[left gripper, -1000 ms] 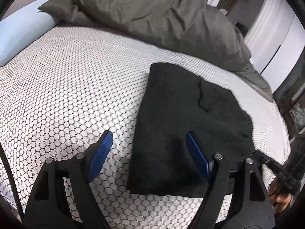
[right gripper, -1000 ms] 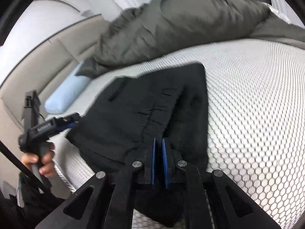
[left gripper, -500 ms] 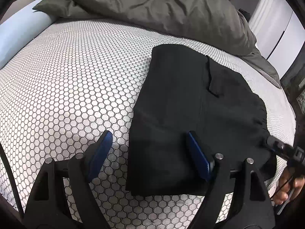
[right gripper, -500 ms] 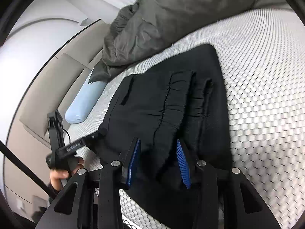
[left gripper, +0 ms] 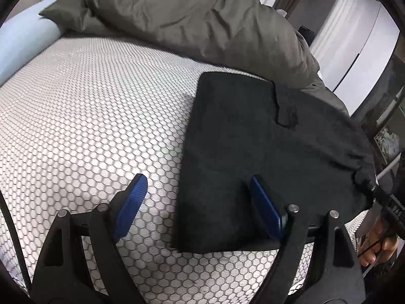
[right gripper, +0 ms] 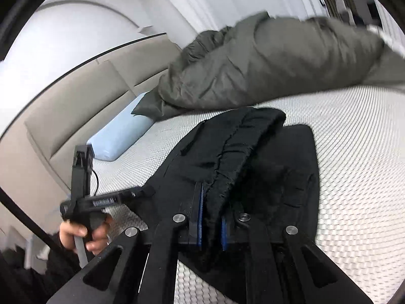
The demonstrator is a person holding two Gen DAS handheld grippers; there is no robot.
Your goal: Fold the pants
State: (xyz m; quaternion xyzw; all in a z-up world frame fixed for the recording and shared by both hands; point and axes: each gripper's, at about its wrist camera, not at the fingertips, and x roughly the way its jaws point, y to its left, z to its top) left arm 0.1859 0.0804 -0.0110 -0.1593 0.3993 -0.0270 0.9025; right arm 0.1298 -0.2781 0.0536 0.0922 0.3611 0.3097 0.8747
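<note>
The soft, limp black fabric pants point(left gripper: 253, 136) are laid partly folded on the honeycomb-patterned white bed point(left gripper: 88, 101). The gathered waistband is pinched and lifted by the closed right tool point(right gripper: 211, 217); the left tool point(left gripper: 200, 200) is held wide apart, empty. Gathered edges are judged best gripped. The underlying layers are hidden.

We see soft, even daylight and strong fisheye bending with dark corners; the right view is motion-blurred, especially the duvet point(right gripper: 278, 60).
</note>
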